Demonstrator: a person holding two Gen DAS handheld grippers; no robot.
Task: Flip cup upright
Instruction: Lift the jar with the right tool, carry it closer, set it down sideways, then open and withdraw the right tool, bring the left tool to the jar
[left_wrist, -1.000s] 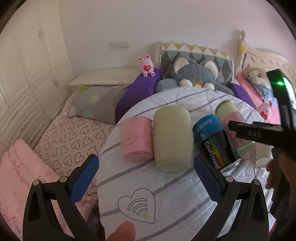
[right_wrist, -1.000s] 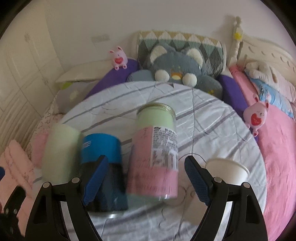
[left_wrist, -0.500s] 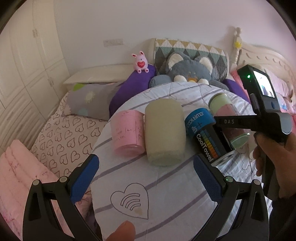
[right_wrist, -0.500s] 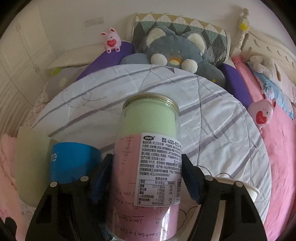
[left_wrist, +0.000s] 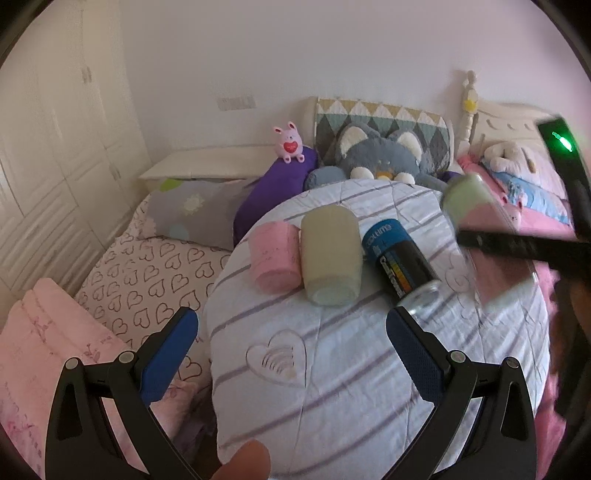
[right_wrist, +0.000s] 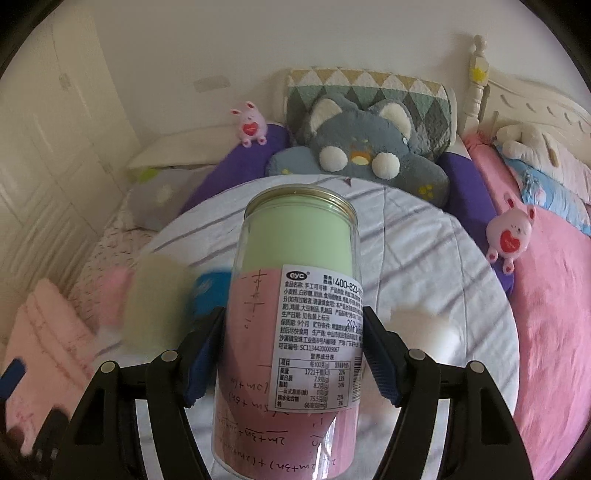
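Gripping the cup (right_wrist: 291, 321) across its middle, the right gripper (right_wrist: 293, 354) has both blue pads pressed against the clear wall, and the cup appears lifted off the right side of the round table (left_wrist: 332, 369), its gold-rimmed end pointing away from the camera. By my judgement the flip is in hand: the grasp is made and the turning is under way or about to start. Next comes a wrist roll that brings the cup vertical, then a gentle set-down on bare cloth at the table's right edge, clear of the blue can (left_wrist: 399, 258). The left gripper (left_wrist: 291, 350) hangs spread wide and empty over the near edge. The cup is a smooth transparent cylinder lined with green and pink paper and carrying a printed label; slick plastic could slip in the pads. The tablecloth is soft, quilted and striped, so a tall cup may wobble on it. A cream roll (left_wrist: 330, 258) and pink roll (left_wrist: 273, 258) lie beside the can.
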